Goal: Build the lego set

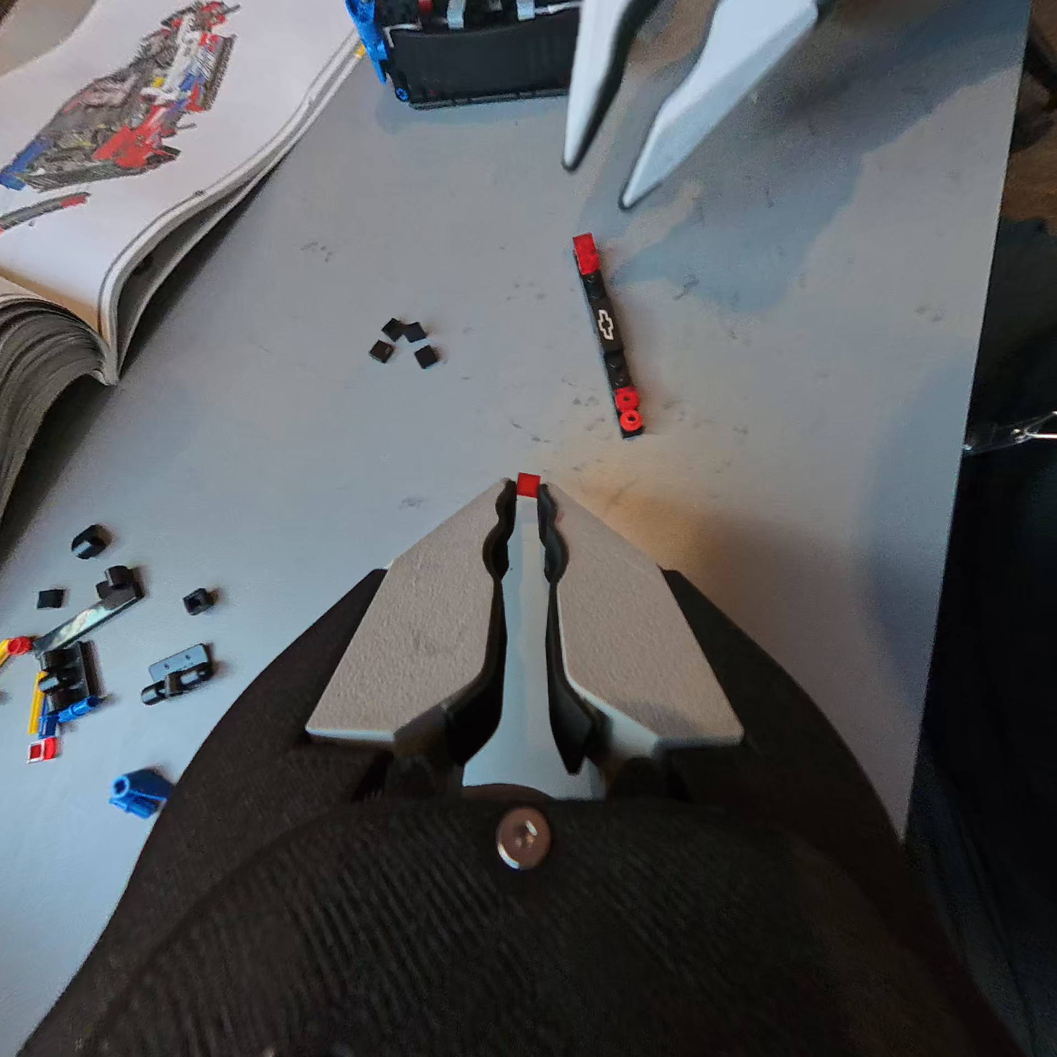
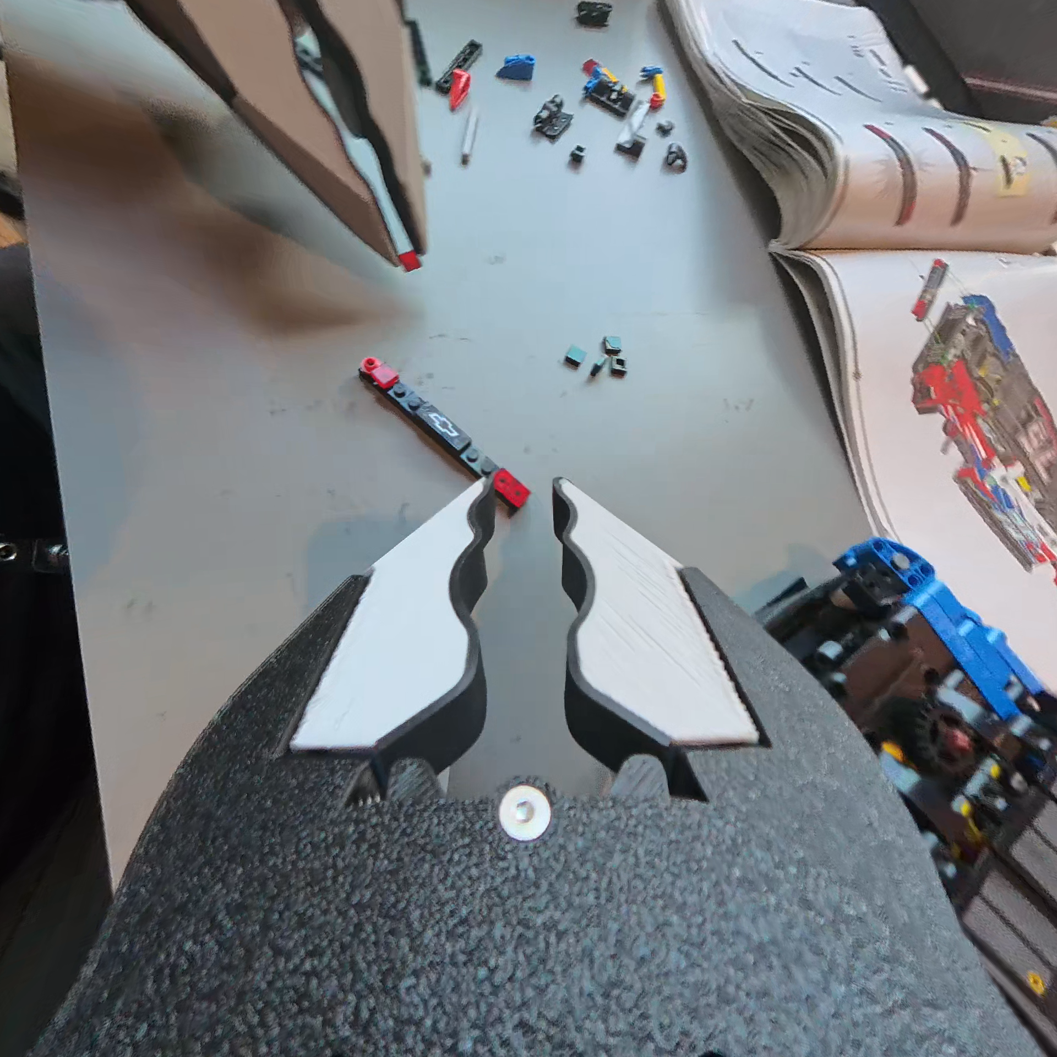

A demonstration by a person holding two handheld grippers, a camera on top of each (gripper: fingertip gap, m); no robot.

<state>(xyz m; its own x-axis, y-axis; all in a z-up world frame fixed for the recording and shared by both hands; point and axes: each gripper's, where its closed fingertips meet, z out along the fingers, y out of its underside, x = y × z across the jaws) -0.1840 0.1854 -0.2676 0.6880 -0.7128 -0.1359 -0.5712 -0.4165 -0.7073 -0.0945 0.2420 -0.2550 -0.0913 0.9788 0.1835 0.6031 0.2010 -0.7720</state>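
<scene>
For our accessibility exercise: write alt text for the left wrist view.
The left tongs pinch a small red piece above a grey table. Ahead lies a long black plate with red pieces at both ends; the right tongs hover open beyond it.

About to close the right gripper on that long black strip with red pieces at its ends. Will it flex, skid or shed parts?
The black strip looks like a thin rigid plate, so probably stiff. Lying flat on the smooth grey table, it may skid or pivot if nudged at one end. The red end pieces seem only pressed on; a hard pinch might pop one off.
</scene>
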